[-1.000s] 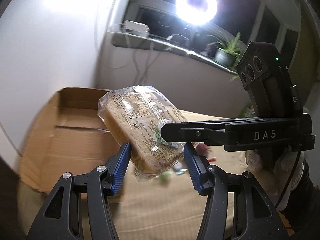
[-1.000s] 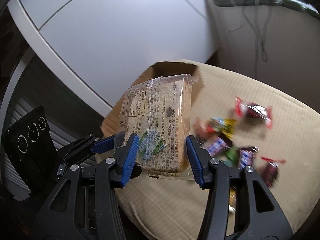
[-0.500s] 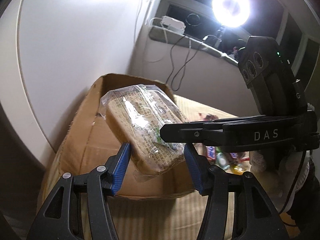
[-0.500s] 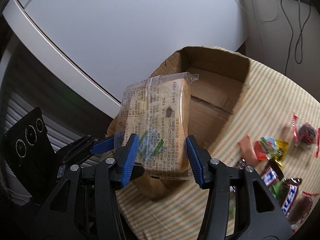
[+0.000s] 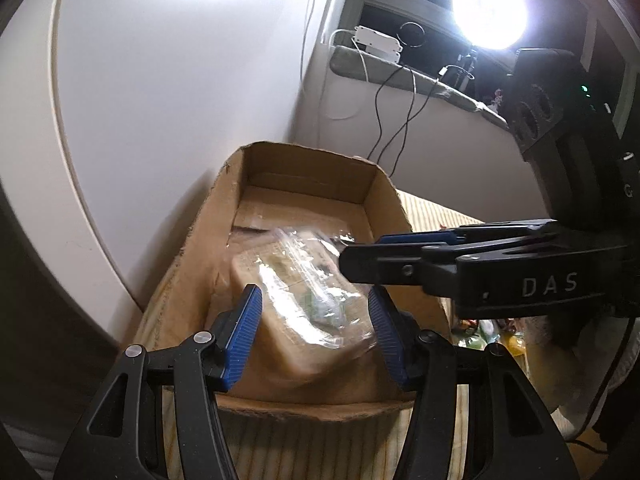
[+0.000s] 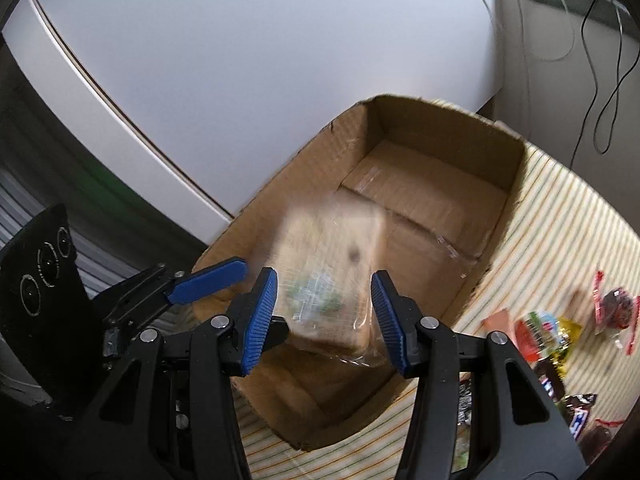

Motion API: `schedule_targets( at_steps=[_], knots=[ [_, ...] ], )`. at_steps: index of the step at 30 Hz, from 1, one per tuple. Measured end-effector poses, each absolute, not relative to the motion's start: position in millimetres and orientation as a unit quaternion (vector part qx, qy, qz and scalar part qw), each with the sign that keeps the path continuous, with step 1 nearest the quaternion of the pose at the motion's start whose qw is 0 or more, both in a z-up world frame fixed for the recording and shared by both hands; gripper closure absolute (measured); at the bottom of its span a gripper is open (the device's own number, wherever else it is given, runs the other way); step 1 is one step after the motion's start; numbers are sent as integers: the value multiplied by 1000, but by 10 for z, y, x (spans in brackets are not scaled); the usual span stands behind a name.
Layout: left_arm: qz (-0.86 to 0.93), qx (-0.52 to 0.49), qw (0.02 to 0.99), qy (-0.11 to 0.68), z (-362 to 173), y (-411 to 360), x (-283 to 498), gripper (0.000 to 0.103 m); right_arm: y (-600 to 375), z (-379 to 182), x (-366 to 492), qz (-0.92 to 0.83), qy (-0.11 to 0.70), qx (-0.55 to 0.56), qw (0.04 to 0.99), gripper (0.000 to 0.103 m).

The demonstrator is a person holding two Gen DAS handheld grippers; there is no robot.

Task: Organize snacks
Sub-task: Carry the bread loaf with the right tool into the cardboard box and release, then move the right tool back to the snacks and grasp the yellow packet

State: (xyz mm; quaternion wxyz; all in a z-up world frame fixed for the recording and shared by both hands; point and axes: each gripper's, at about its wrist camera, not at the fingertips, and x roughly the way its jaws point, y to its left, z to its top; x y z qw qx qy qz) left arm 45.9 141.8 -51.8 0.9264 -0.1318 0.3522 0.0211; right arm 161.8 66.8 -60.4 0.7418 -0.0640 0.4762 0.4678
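From the left wrist view, the left gripper (image 5: 314, 330) has its blue pads on either side of a clear-wrapped bread pack (image 5: 304, 308), which looks blurred over the open cardboard box (image 5: 308, 184), and whether the pads press it I cannot tell (the right gripper (image 5: 400, 264) reaches in from 3 o'clock across the pack's top). From the right wrist view, the right gripper (image 6: 324, 312) likewise flanks the smeared bread pack (image 6: 332, 276) above the box (image 6: 440, 200), grip unclear, the left gripper (image 6: 208, 280) entering from 9 o'clock, and loose wrapped candies (image 6: 552, 336) lying on the striped cloth (image 6: 560, 216) toward 4 o'clock.
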Motion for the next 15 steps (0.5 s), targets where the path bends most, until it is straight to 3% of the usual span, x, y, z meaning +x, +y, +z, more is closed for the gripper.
schedule_targets(
  at_steps=[6,15],
  knots=[
    [29,-123,930,345,-468,1424,382,49,573,-531,1578,465,460,-72,753,51],
    [4,-117,939,322,-395,1222,225,46,177,-406,1586,431,428,-79,790,37]
  ],
)
